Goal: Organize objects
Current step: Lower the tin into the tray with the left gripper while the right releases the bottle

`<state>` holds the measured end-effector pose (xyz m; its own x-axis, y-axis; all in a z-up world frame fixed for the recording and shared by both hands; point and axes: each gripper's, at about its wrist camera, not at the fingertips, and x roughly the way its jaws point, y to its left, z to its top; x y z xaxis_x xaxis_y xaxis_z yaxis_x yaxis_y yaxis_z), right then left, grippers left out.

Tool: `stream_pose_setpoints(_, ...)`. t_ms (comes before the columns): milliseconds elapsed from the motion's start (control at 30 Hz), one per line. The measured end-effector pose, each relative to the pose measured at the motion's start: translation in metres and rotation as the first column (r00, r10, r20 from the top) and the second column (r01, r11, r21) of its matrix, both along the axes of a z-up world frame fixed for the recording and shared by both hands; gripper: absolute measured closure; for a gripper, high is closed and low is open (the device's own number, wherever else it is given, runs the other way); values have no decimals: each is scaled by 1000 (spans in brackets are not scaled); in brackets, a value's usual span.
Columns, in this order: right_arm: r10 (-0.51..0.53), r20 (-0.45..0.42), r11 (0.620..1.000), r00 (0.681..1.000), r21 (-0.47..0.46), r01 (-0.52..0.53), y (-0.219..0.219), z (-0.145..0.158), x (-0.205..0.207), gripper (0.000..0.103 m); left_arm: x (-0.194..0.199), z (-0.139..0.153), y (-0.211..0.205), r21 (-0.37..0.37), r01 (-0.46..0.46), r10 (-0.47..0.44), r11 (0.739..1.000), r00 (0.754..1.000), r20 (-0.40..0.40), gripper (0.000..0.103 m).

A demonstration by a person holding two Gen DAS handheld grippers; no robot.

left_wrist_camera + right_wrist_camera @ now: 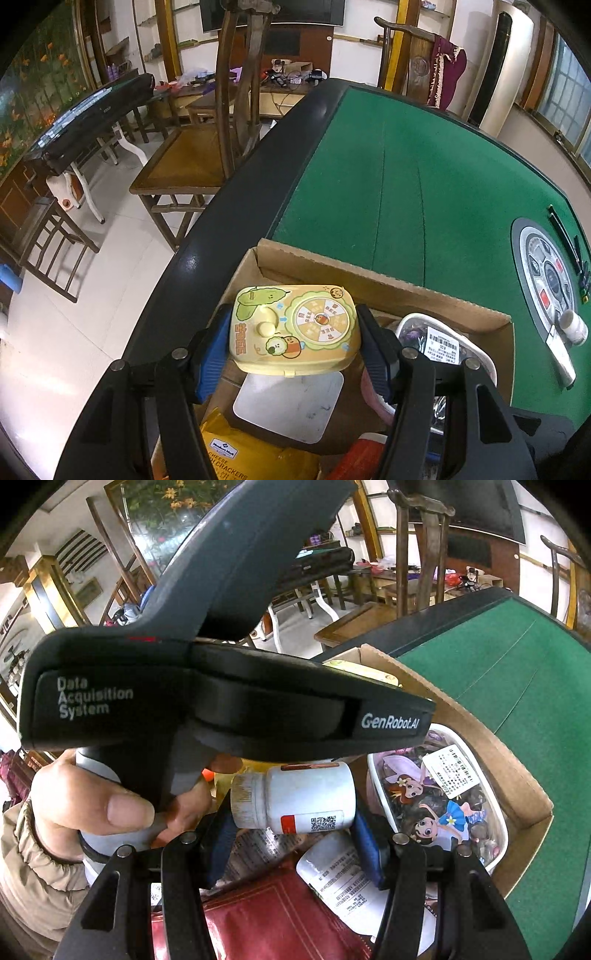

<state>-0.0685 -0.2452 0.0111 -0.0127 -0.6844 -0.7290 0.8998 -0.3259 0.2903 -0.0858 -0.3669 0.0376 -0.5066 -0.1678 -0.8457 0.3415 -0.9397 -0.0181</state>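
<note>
A yellow cartoon-printed box [295, 321] is clamped by its short sides between the blue pads of my left gripper [293, 343]. It hangs over the left end of an open cardboard box [369, 280] on the green table. In the right wrist view my right gripper [293, 823] is shut on a white bottle [299, 797]. The bottle lies sideways with its cap to the left, above the same cardboard box [480, 731]. The black body of the left tool [221, 686] and the hand holding it [110, 805] fill that view's upper left.
Inside the cardboard box lie a clear tub with cartoon stickers [436, 805], a red pouch [277, 915], an orange cracker packet [236, 454] and a white lid [291, 406]. Another small white bottle [574, 325] rests by the table's round control panel [550, 280]. A wooden chair [192, 162] stands beyond the table edge.
</note>
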Motion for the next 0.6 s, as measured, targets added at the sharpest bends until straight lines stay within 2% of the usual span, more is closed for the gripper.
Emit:
stream_pose_setpoints(433, -18, -37, 1000, 999, 22, 19, -2, 0, 6, 41, -4, -2, 1, -25, -2, 3, 1000, 999, 36, 39)
stream_pose_setpoints(600, -27, -42, 999, 999, -20, 27, 11, 11, 6, 40, 1, 6, 1, -25, -7, 7, 1000, 1000, 20, 39)
